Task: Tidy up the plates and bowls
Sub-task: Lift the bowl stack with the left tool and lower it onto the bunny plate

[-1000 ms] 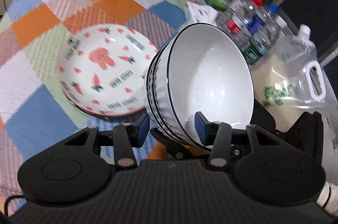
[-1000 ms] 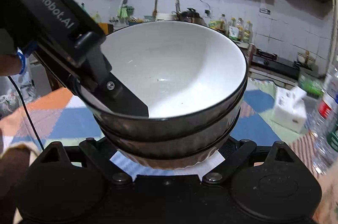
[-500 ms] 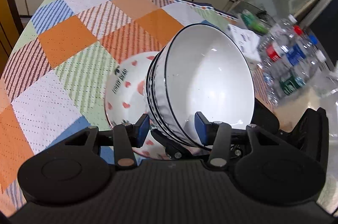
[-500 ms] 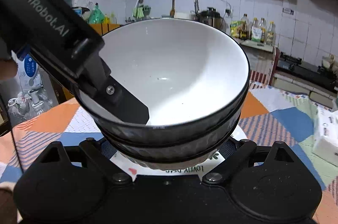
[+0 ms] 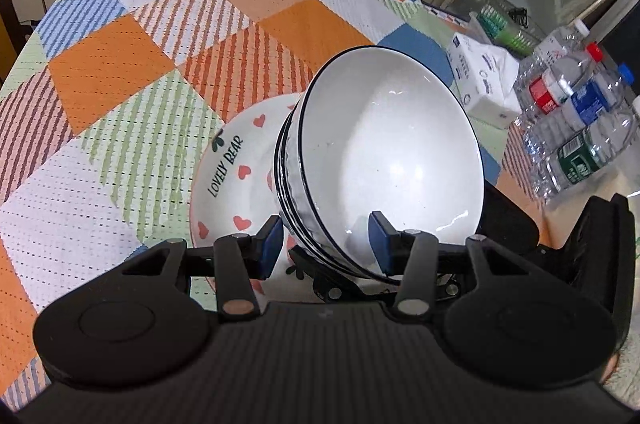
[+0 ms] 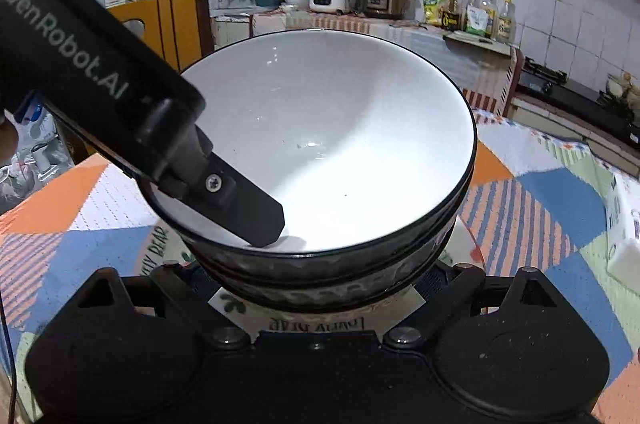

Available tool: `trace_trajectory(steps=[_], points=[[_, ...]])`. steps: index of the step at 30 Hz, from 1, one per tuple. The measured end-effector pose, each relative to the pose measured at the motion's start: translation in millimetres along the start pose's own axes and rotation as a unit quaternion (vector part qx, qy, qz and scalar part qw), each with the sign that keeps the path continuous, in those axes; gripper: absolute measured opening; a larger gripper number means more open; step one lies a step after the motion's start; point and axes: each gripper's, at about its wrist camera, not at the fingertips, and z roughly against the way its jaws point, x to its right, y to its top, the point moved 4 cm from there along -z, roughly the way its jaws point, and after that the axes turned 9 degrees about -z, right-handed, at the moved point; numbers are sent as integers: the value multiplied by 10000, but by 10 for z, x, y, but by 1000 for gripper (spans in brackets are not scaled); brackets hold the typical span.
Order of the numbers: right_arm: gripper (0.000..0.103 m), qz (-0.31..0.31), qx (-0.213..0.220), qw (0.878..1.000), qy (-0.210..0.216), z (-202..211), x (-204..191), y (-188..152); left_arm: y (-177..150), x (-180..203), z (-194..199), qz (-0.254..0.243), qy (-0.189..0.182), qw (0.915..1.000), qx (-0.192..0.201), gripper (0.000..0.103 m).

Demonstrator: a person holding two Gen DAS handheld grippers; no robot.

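2 grippers (image 5: 325, 244) (image 6: 316, 280) clamp bowl stack (image 5: 384, 160) w/ plate (image 5: 236, 176) below.

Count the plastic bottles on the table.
4, clustered at the view's right edge: white-capped bottle farthest, red-labelled bottle, blue-labelled bottle, green-labelled bottle nearest. More may be hidden off-frame.

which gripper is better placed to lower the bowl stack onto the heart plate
Left. The left gripper pinches the bowl stack by its rim, one finger inside, one outside, over the heart plate. The right gripper only flanks the stack's base, grip unclear, and would probably get in the way.
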Motion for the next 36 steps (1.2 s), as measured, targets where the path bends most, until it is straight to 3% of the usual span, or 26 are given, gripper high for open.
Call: trace_trajectory(steps=[31,36], points=[[96,-244,-169,9991,-311,-29,0,-63,-19,-58,-95,303,-6,9991,279,45],[96,-24,-425,9970,-649,-24,-77,-27,26,10,-84,60,183,9997,168,45]])
